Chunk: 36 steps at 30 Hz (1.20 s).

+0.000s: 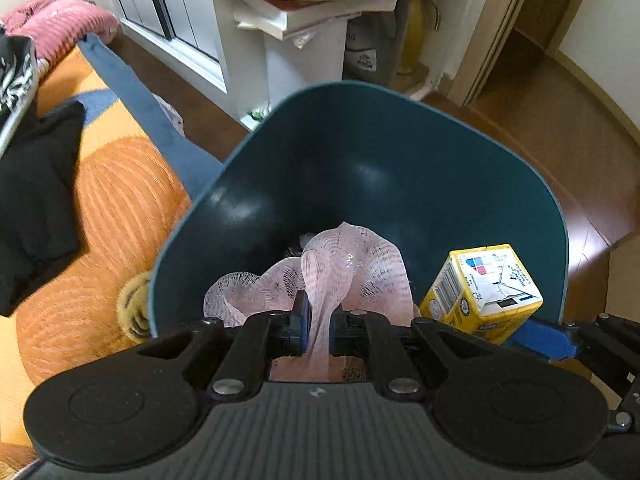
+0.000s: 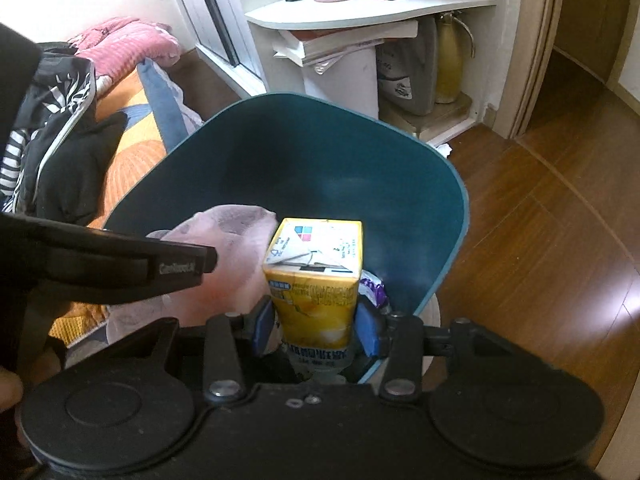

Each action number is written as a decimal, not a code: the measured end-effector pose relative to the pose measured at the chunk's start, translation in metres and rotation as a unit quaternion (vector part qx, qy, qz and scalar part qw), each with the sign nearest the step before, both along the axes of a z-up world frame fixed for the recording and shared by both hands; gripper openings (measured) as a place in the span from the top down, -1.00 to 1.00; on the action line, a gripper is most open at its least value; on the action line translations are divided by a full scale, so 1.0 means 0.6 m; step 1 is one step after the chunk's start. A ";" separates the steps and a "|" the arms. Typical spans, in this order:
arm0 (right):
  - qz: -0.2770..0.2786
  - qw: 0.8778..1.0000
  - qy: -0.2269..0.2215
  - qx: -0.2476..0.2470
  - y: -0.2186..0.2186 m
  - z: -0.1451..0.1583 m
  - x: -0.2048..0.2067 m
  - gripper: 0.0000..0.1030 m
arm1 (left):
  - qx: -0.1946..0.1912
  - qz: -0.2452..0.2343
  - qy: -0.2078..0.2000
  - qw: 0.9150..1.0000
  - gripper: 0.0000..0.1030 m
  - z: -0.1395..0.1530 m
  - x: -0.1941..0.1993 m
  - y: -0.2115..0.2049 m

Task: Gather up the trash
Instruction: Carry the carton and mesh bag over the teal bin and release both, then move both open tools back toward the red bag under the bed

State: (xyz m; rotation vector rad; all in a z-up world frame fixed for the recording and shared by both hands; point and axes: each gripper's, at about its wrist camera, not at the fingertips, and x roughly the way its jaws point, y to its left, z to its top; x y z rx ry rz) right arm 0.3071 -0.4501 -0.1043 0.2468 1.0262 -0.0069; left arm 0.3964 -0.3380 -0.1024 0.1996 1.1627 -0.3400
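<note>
Both my grippers are over the bin point(image 1: 360, 184) now. My left gripper point(image 1: 318, 330) is clenched on the pink net point(image 1: 344, 264), a strip of it pinched flat between the pads while the rest balloons up ahead of the jaws, just inside the bin's near rim. My right gripper point(image 2: 316, 330) has the yellow carton point(image 2: 316, 276) between its blue pads point(image 2: 370, 332); the jaws stand wide, and I can't tell if the pads press on it or have let go.

What I want here: get both loads well past the near rim before releasing, because that net is springy and light and could cling to a pad or drape over the edge. I'd spread the left jaws fully and give it room to fall. The carton should drop clean.

Textures: the net is soft foam mesh, ribbed, crumpled into loops. The carton is a boxy, glossy drink pack with folded top flaps and a barcode. The bin is smooth dark-teal plastic, rounded walls, with some wrappers already low inside. Orange bedding point(image 1: 100, 208) lies left, wood floor point(image 2: 540, 240) right.
</note>
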 end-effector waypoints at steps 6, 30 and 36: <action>0.000 1.000 0.002 -0.008 0.003 0.001 0.002 0.15 | -0.012 0.009 0.003 1.000 0.69 -0.003 0.001 0.007; -0.011 0.998 -0.068 0.014 0.045 0.150 -0.099 0.06 | -0.041 0.056 -0.075 0.995 -0.14 0.172 -0.129 0.143; 0.014 0.996 -0.084 0.024 0.090 0.191 -0.131 0.05 | -0.048 0.078 -0.100 0.991 -0.14 0.224 -0.183 0.214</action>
